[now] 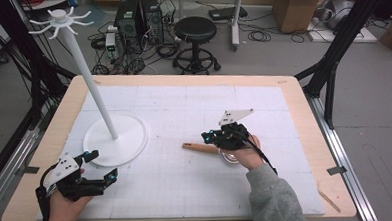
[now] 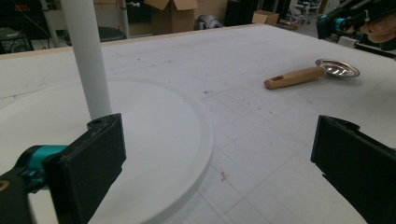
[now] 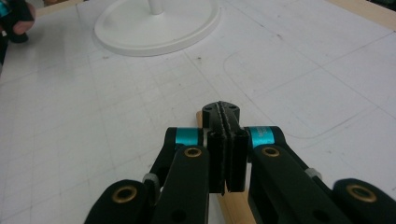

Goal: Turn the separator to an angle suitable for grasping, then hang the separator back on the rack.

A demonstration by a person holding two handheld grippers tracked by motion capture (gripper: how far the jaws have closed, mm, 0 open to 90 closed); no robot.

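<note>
On the table (image 1: 305,135), the strainer (image 1: 205,148) lies right of the stand (image 1: 116,136), seemingly apart.

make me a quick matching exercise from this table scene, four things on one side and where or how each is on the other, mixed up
Things:
1. left gripper
2. right gripper
3. white stand
4. wooden-handled strainer

States:
A. lying flat on the mat
B. jaws wide open
C. upright, round base on the mat
D. jaws shut, above a wooden handle

Pairs: 1-B, 2-D, 3-C, 4-A
</note>
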